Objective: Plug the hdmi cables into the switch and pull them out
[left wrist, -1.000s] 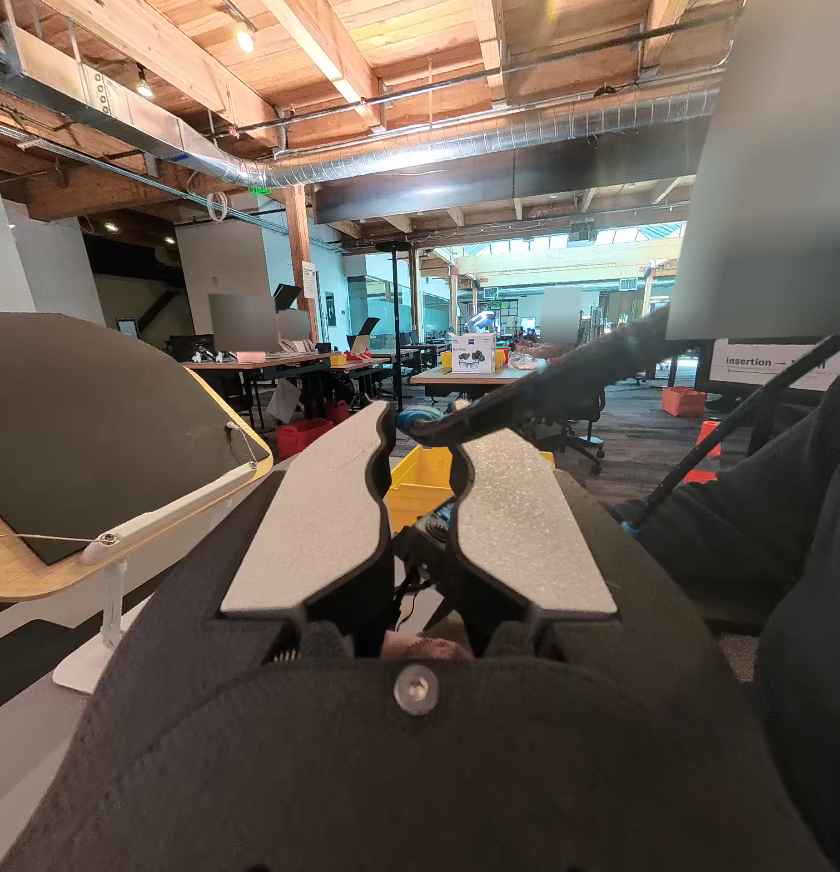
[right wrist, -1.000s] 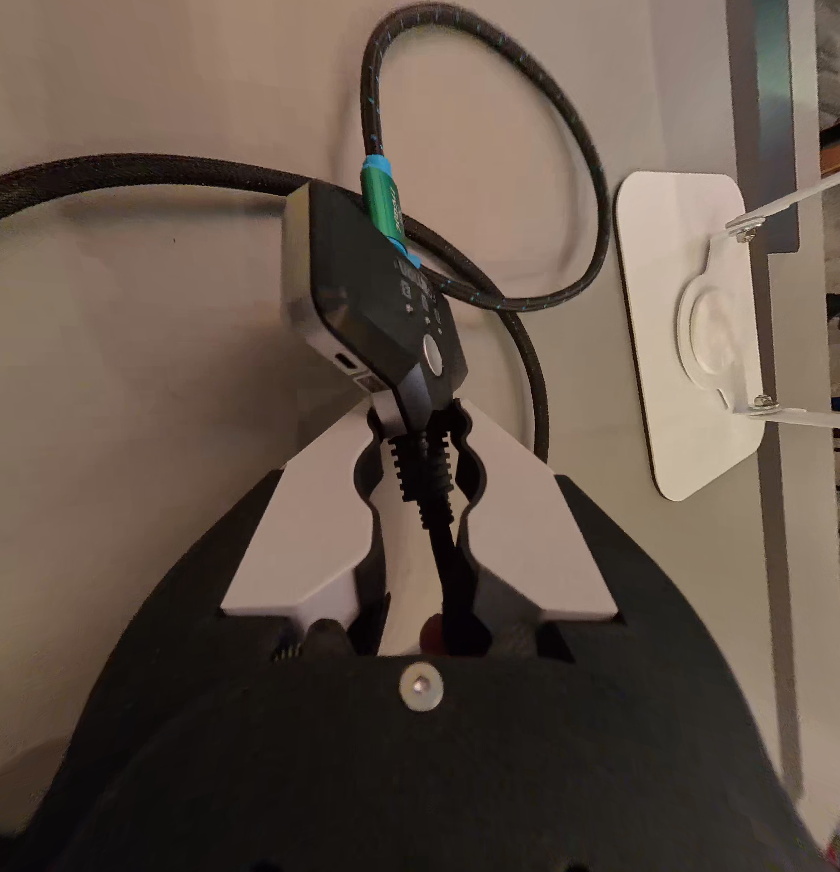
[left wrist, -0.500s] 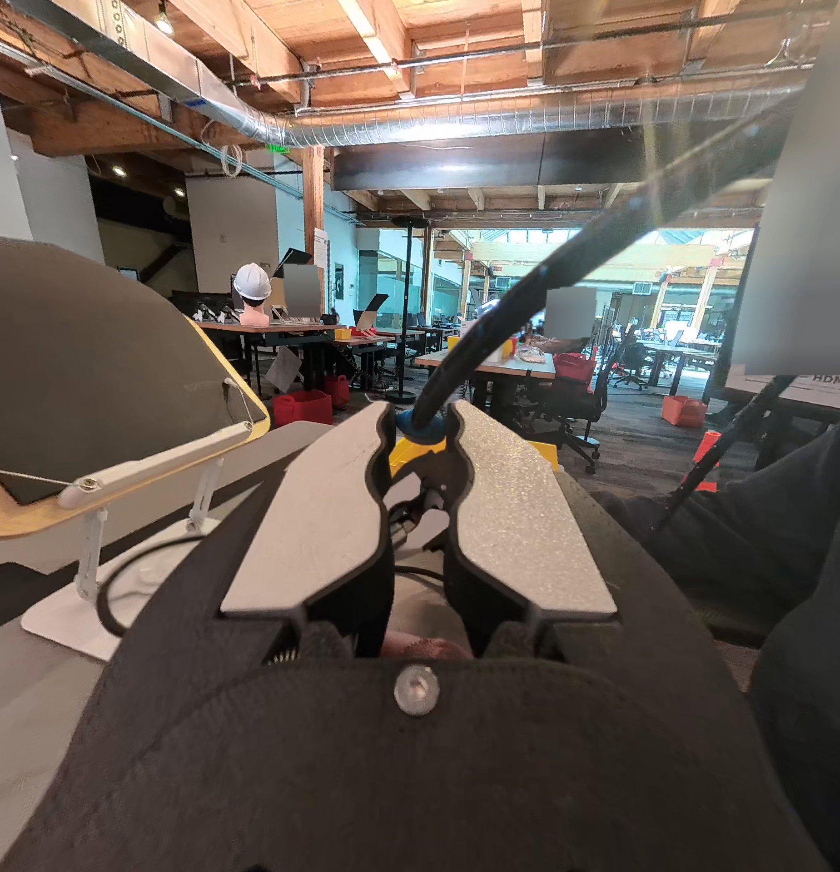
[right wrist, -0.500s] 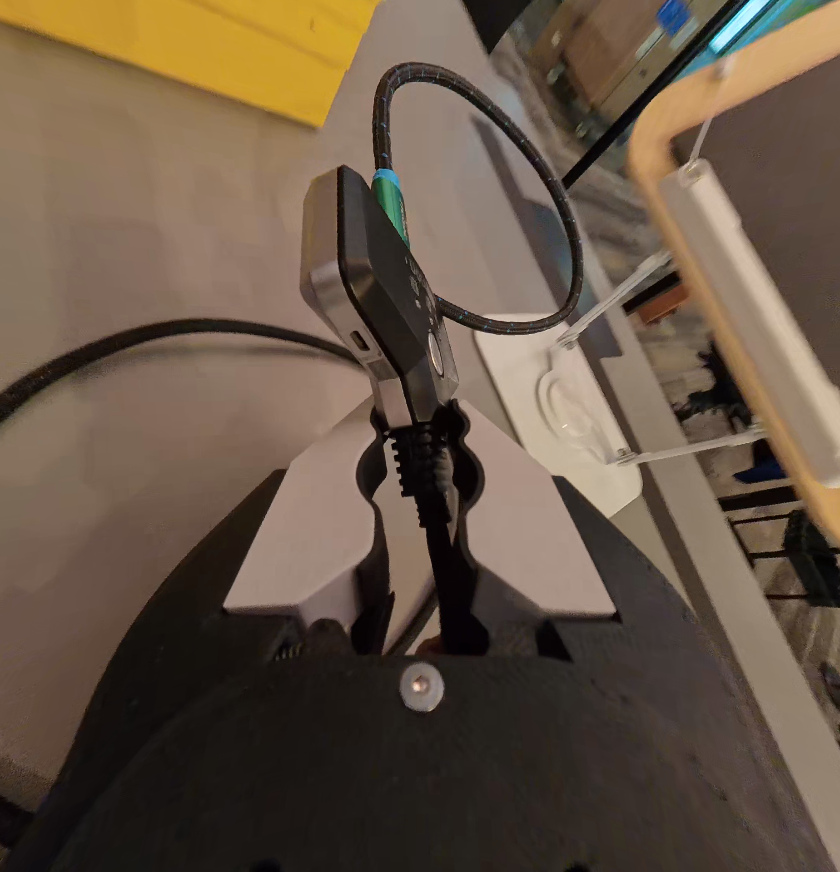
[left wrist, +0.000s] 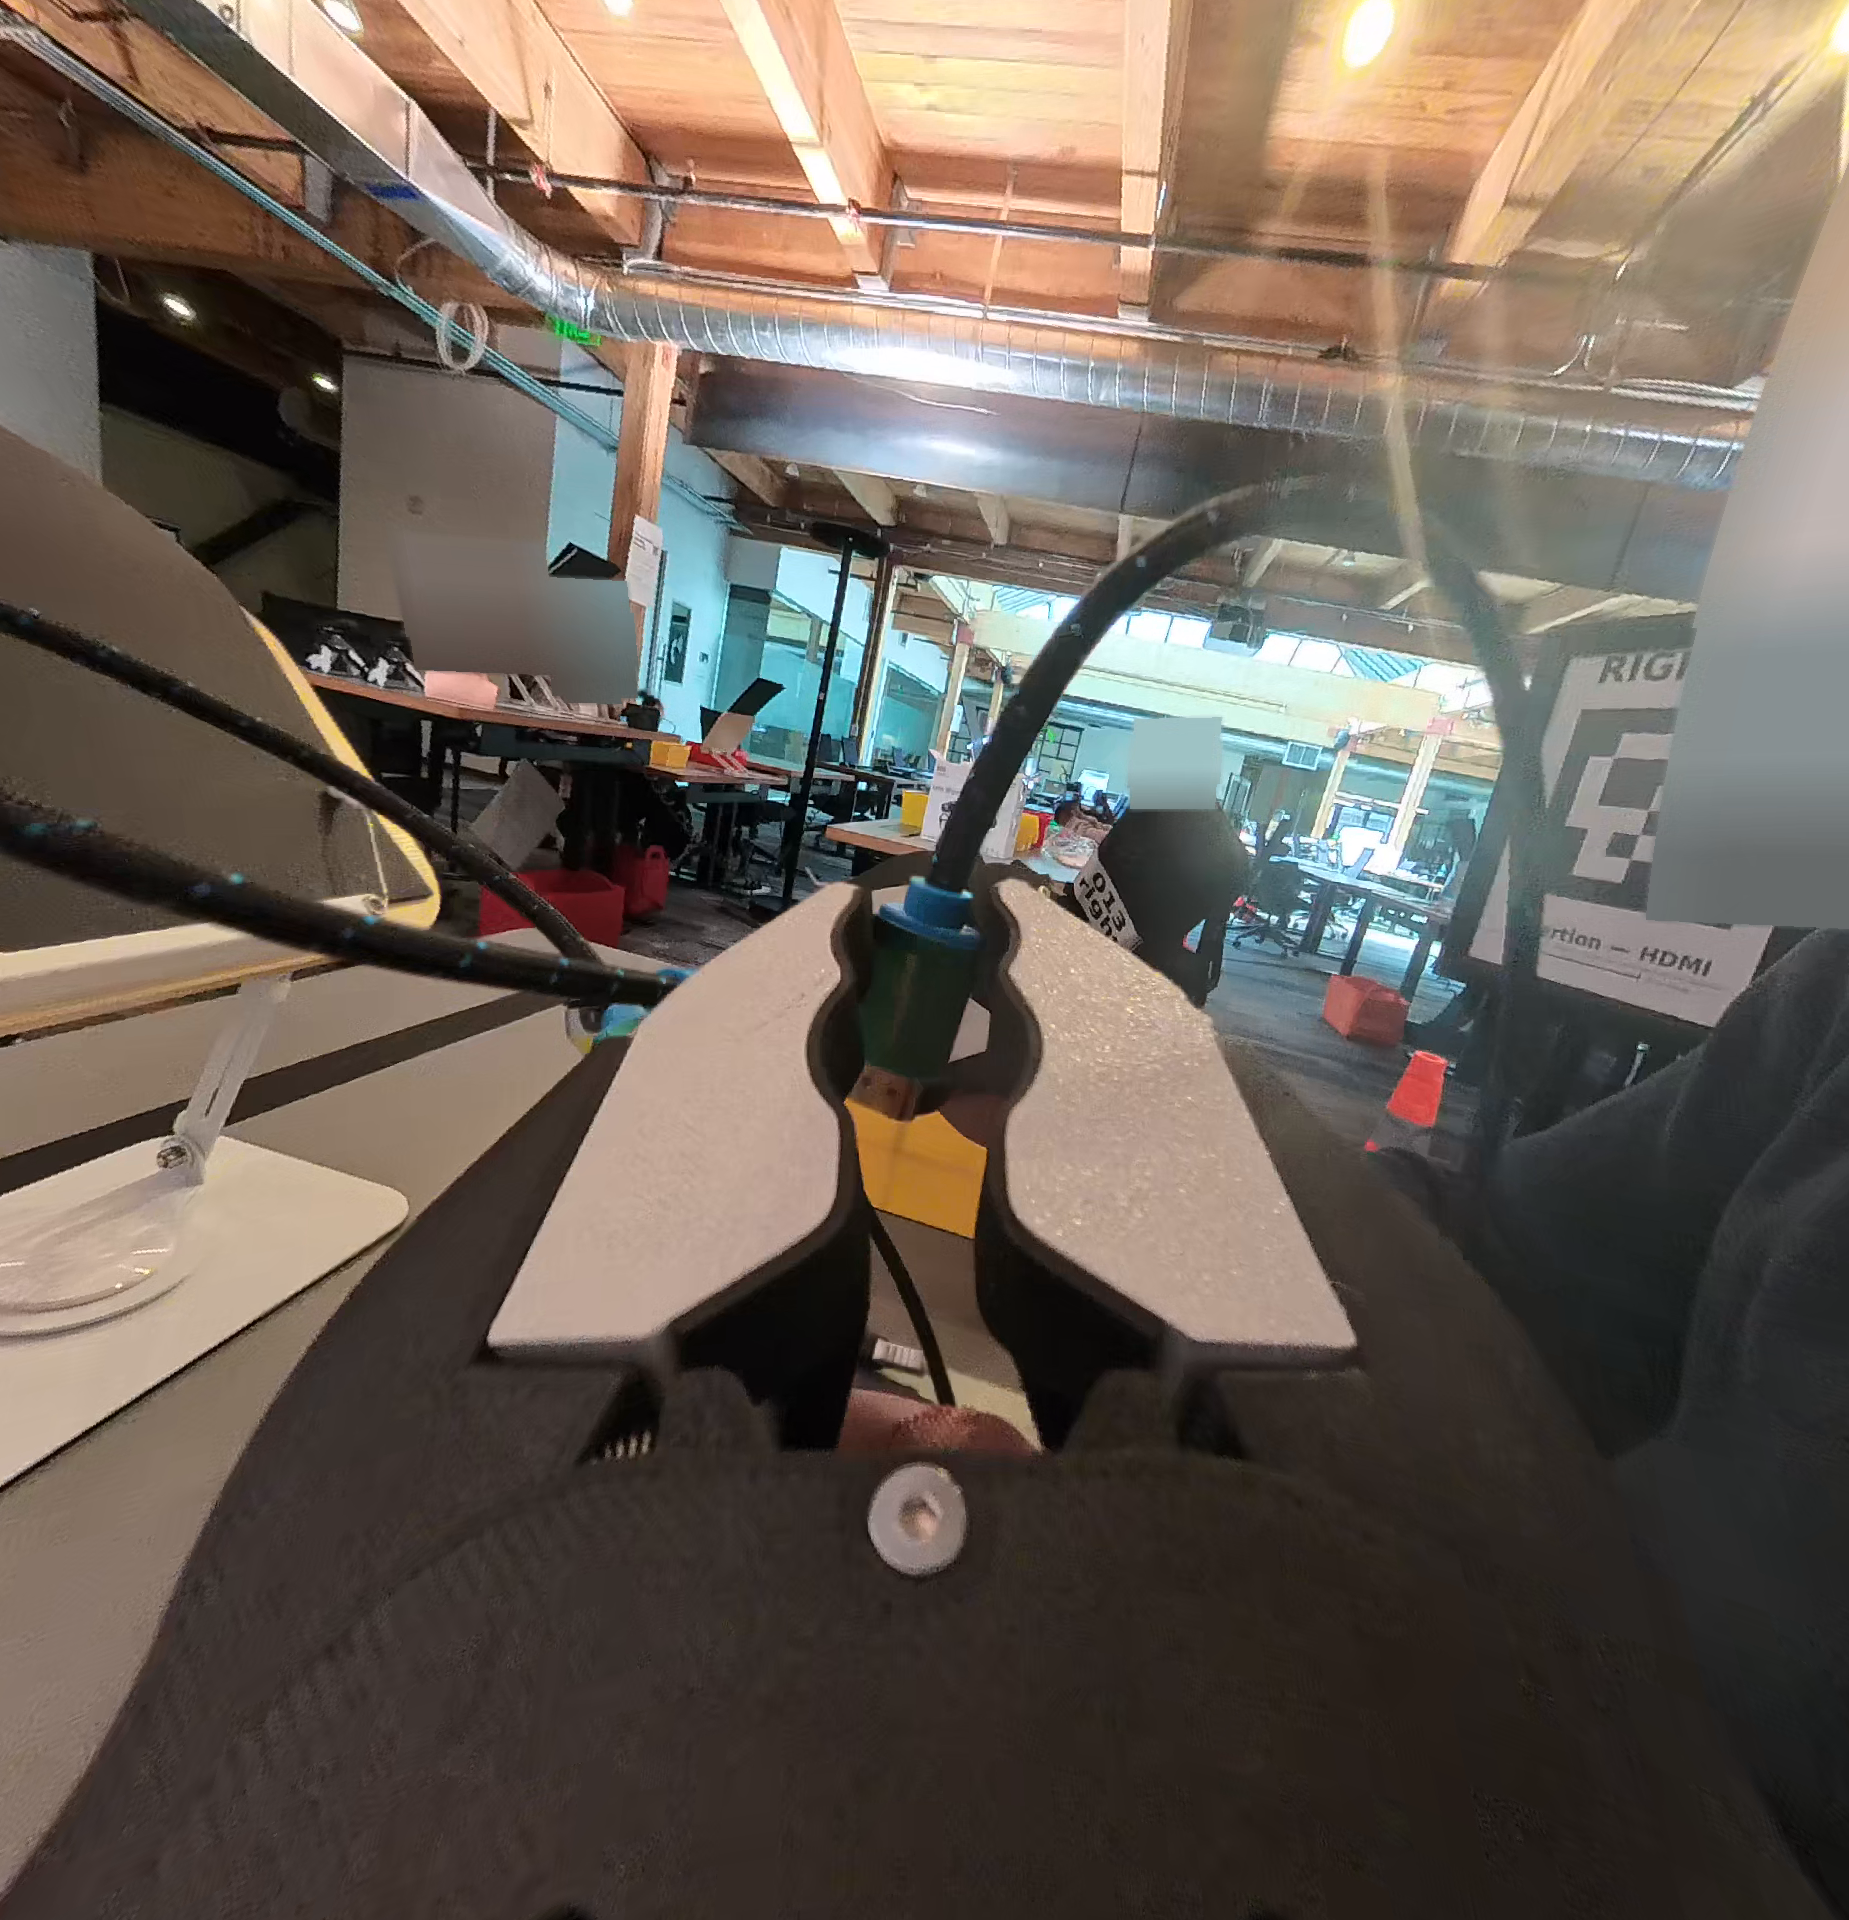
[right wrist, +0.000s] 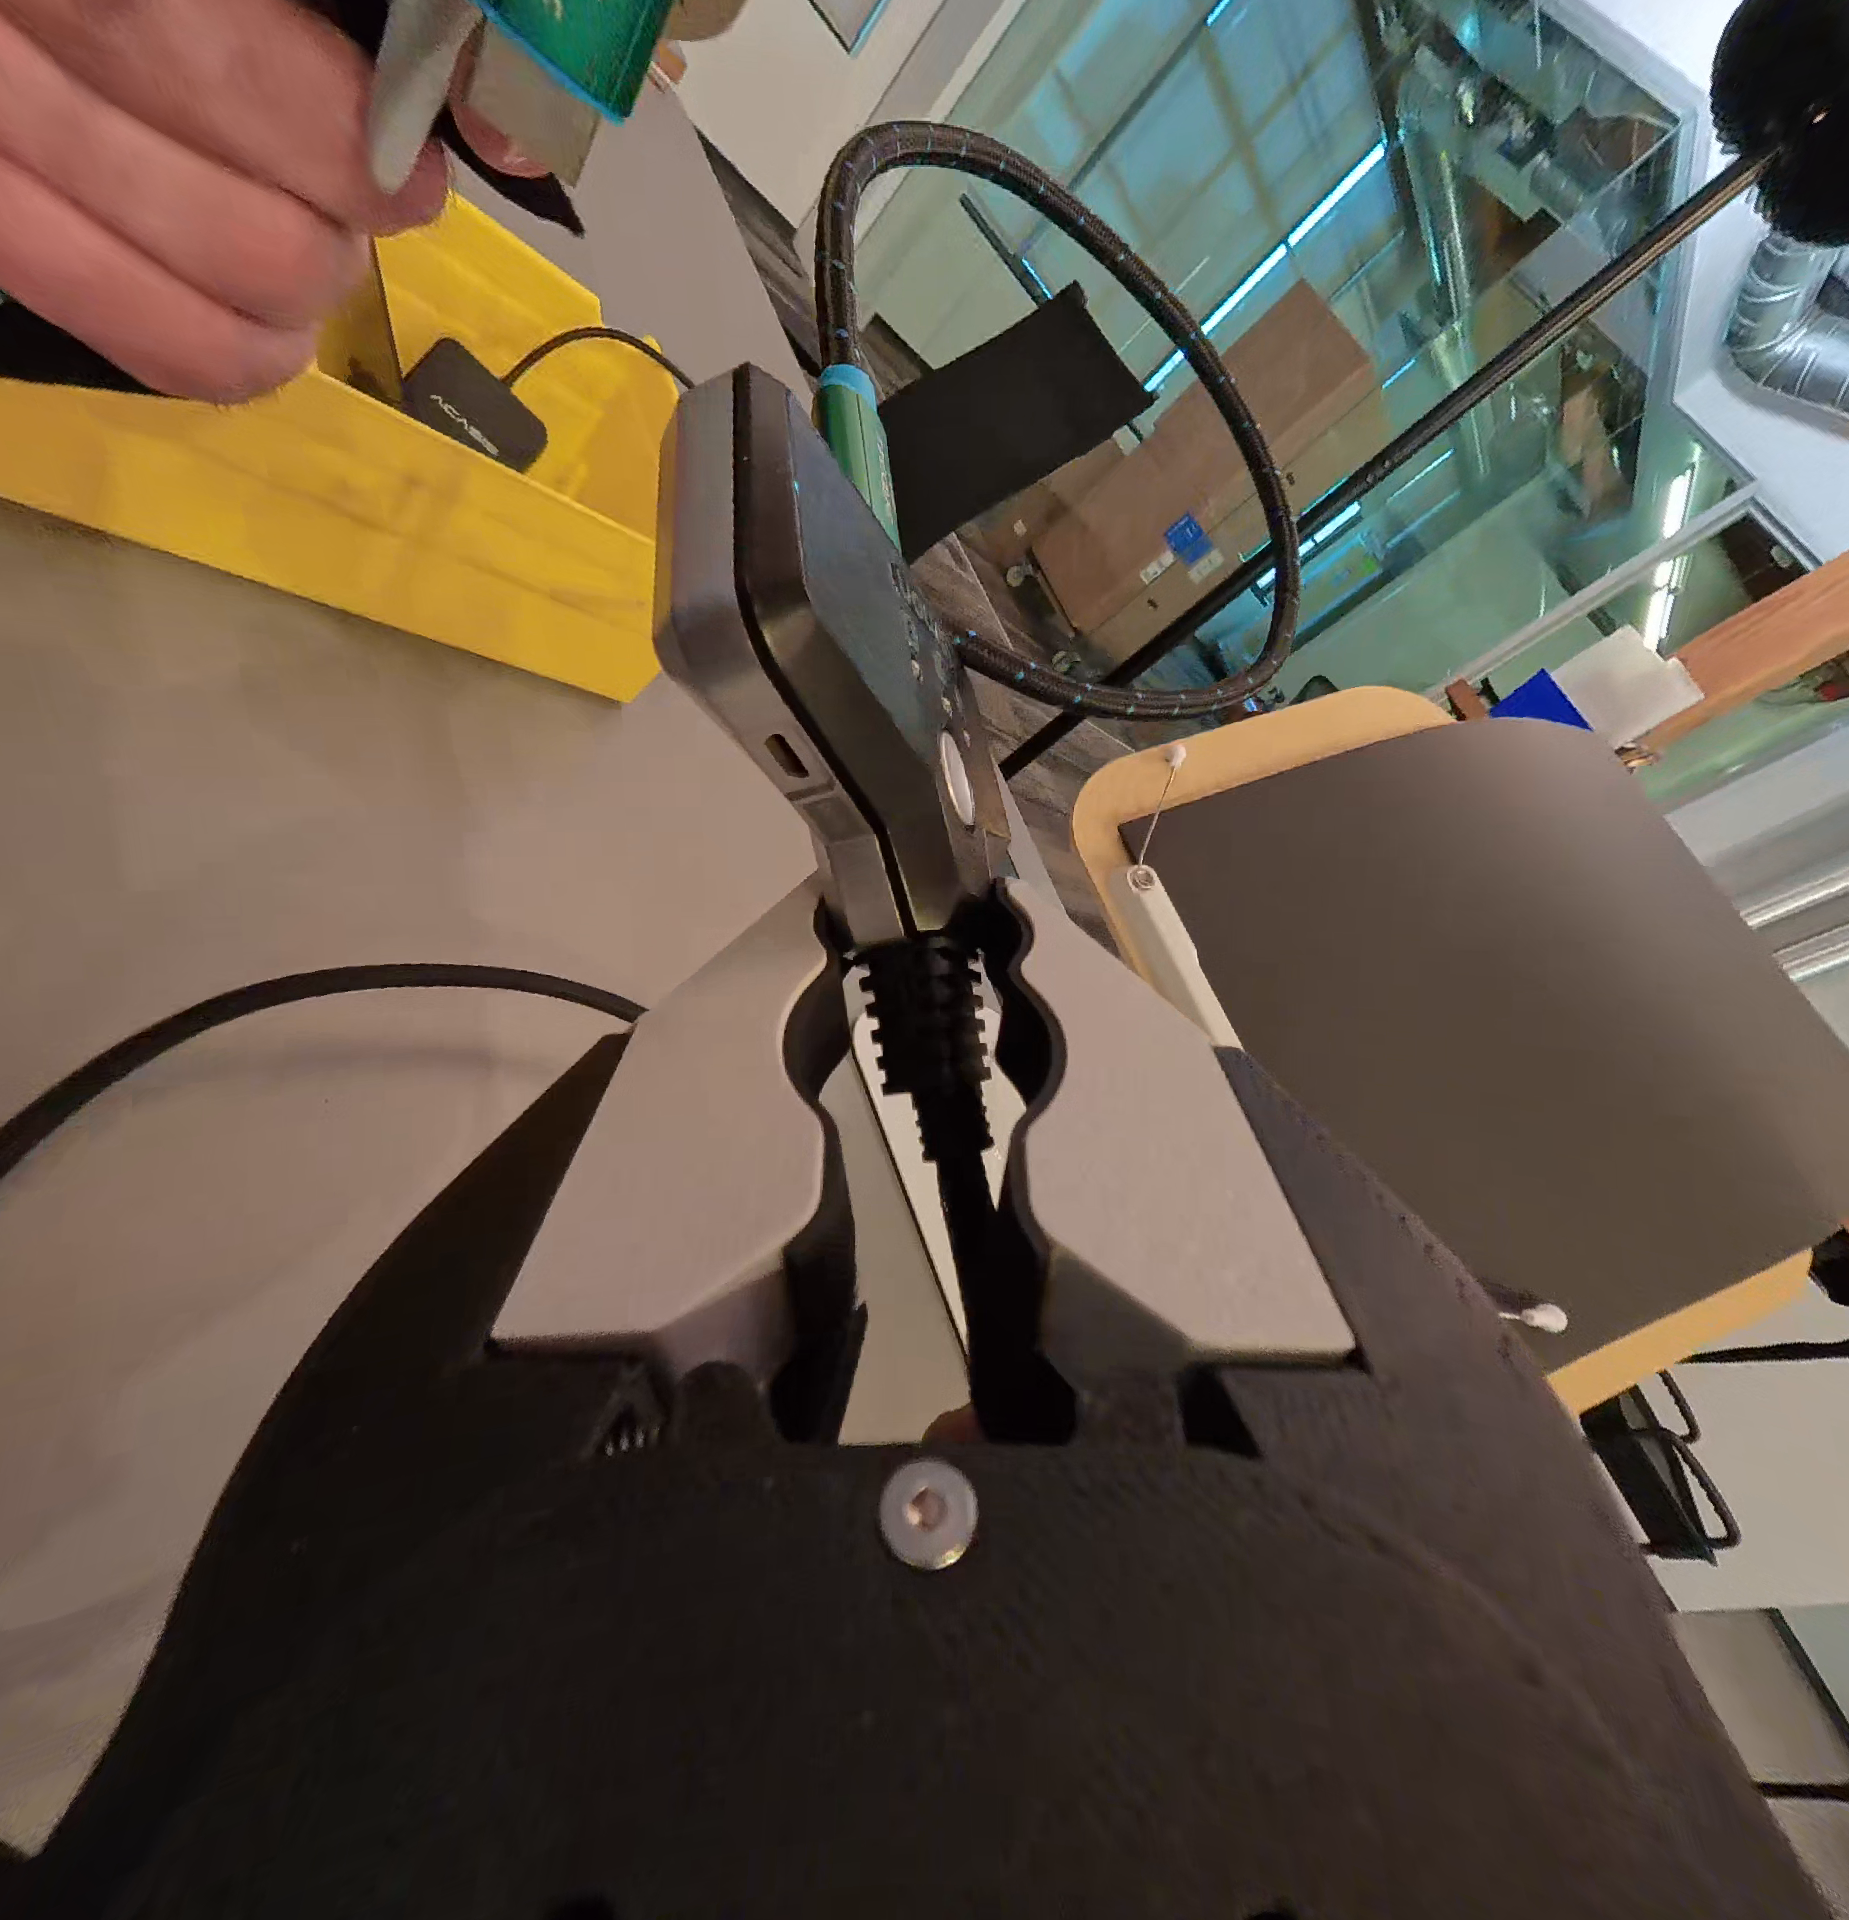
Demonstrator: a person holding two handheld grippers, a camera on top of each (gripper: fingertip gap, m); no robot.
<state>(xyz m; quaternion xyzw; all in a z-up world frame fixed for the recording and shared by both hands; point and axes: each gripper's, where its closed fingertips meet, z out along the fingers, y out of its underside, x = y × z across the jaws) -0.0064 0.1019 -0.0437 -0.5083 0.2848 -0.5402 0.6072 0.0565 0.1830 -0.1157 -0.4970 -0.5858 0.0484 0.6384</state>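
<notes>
A: Your left hand-held gripper [left wrist: 918, 951] is clamped on a green HDMI plug [left wrist: 915, 997]. The plug sits between the fingertips, blue collar up, its metal tip pointing down toward the yellow bin [left wrist: 915, 1169] behind. Its black braided cable [left wrist: 1013, 717] arches up and away from the collar.

B: And your right one?

A: Your right hand-held gripper [right wrist: 925, 914] is closed on the near end of the switch [right wrist: 795, 623], right where the ribbed black strain relief [right wrist: 925, 1023] of its own lead comes out. You hold the switch lifted off the grey counter [right wrist: 276, 810], edge-on and tilted.

B: Is anything plugged into it?

A: Yes, a second green plug [right wrist: 858, 447] is seated in the far end of the switch, and its braided cable [right wrist: 1190, 416] loops round in a ring behind it. The side port facing you looks open.

B: What else is around you?

A: At the upper left of the right wrist view a bare hand [right wrist: 161, 177] holds the other gripper, with the green plug in it showing above the yellow bin [right wrist: 359, 499]. A small black adapter [right wrist: 473, 416] lies inside that bin. A dark panel with a pale wooden rim [right wrist: 1502, 987] stands on a white stand [left wrist: 151, 1247] just beside the switch.
</notes>
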